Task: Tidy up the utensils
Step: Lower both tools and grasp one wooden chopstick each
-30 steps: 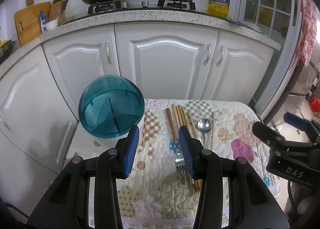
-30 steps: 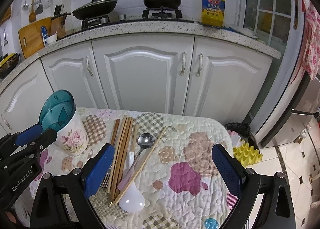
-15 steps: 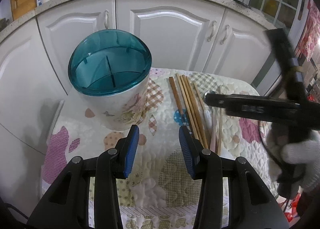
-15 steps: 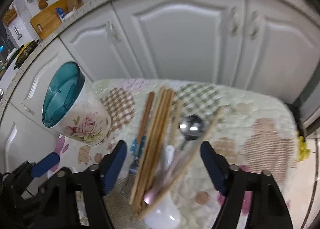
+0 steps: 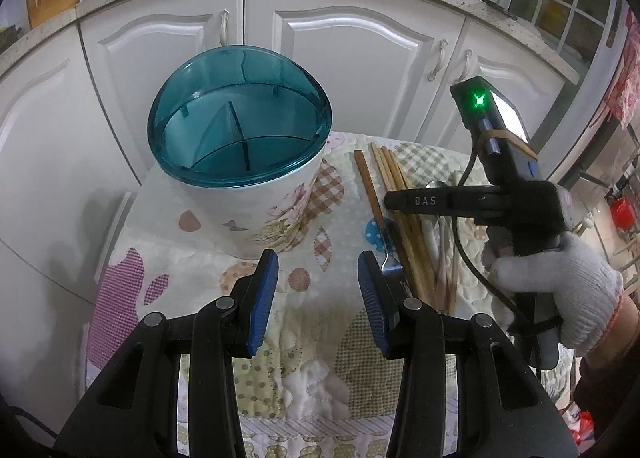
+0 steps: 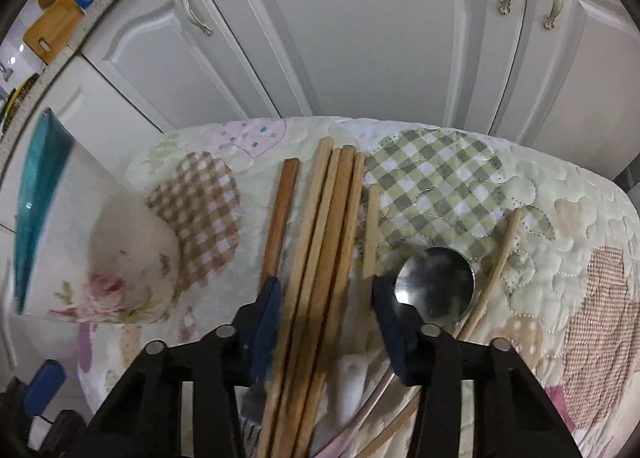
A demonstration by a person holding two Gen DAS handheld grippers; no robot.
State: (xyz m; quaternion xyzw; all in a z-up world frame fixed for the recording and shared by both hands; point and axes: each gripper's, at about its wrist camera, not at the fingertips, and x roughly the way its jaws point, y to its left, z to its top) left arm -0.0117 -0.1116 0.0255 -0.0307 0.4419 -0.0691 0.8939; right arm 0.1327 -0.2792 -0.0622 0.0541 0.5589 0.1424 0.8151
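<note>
right hand-held gripper straddles the chopsticks (jaws apart); left hand-held gripper half-wide, empty.

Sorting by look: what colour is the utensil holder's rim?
Translucent teal; the utensil holder's rim shows best in the left wrist view.

Both views near, sharing chopsticks.

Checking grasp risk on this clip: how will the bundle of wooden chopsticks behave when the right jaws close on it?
The wooden chopsticks look stiff and light, so bending seems unlikely. They lie loose side by side between the open right gripper, so some may slip or fan out. Resting on the soft quilted cloth, they probably won't roll far.
</note>
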